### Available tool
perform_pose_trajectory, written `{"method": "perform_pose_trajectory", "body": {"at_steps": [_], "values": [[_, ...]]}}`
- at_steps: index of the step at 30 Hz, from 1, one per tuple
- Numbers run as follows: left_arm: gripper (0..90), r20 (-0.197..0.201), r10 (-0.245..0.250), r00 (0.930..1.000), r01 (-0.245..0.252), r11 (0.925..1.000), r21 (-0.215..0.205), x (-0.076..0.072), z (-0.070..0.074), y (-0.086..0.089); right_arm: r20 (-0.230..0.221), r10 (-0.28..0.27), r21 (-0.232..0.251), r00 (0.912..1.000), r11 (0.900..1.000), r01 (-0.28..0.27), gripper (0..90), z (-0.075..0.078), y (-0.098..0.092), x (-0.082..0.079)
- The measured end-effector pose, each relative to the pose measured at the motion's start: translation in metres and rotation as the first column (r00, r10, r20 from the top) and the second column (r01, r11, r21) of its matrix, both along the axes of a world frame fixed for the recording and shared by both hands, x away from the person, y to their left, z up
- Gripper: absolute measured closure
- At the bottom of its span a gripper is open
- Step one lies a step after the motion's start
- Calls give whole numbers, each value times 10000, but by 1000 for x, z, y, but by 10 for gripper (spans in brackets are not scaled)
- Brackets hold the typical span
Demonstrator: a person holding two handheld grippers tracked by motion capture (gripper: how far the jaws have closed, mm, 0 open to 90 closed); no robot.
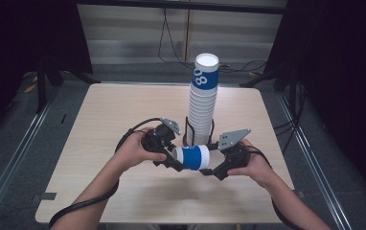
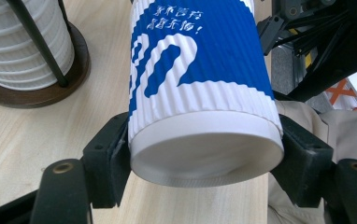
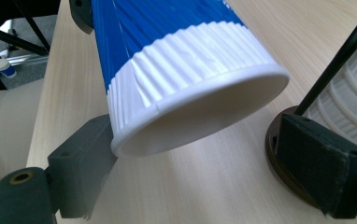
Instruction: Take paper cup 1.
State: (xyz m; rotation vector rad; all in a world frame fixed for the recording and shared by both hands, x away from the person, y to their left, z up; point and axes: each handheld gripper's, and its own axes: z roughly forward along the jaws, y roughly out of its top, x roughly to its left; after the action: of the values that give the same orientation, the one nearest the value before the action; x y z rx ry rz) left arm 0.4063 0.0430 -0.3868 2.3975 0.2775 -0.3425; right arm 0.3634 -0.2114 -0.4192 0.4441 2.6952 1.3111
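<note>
Cup in hand: one blue-and-white ribbed paper cup (image 1: 193,157) lies on its side in the air just above the counter (image 1: 99,124), between my two hands and in front of the stack

Left claw: my left claw (image 2: 204,154) is clenched on the cup's closed bottom end, both pads pressing the white band from either side

Right claw: my right claw (image 3: 214,172) sits at the cup's open mouth with its jaws spread; one pad is at the rim, touching or nearly so, while the other stands well apart from it, so it has no grip

Stack: the tall stack of cups (image 1: 203,103) stands upright in its wire holder on a round wooden base (image 2: 36,93), near the middle of the counter

Done, as I judge it: one cup is free of the stack and held off the counter

Left, as I judge it: the right claw has yet to close on the rim; the cup has not yet been set anywhere
</note>
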Motion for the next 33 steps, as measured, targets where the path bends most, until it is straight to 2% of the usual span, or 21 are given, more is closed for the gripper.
{"method": "perform_pose_trajectory", "body": {"at_steps": [4,7,12,17,21,26,27,29,33], "values": [[293,-45,-117,9999,117,9999,54,0,0,0,41,87,-27,10000,10000,-87,112,0,0,0],[293,-110,-91,9999,90,9999,-55,-1,-1,0,34,109,75,9999,9999,-110,100,0,0,0],[293,45,-201,9998,202,9998,-74,-1,0,1,141,219,159,9997,9996,-221,97,0,0,0],[293,-107,-266,9996,265,9995,-150,-2,-2,0,191,400,345,9990,9986,-406,98,-1,2,0],[293,-159,-615,9980,615,9981,-26,0,-3,0,104,478,292,9988,9984,-481,100,-3,3,0],[293,-65,-577,9983,577,9983,-62,0,-3,0,79,476,406,9988,9980,-479,128,-4,2,0],[293,30,-365,9993,366,9991,-225,-1,-4,0,51,487,454,9988,9978,-489,131,-4,1,0],[294,-127,-625,9980,623,9980,-121,1,-2,1,93,492,515,9987,9974,-497,139,-3,1,0],[295,-93,-691,9976,690,9975,-119,2,-3,1,76,475,484,9988,9977,-478,156,-2,0,0]]}}
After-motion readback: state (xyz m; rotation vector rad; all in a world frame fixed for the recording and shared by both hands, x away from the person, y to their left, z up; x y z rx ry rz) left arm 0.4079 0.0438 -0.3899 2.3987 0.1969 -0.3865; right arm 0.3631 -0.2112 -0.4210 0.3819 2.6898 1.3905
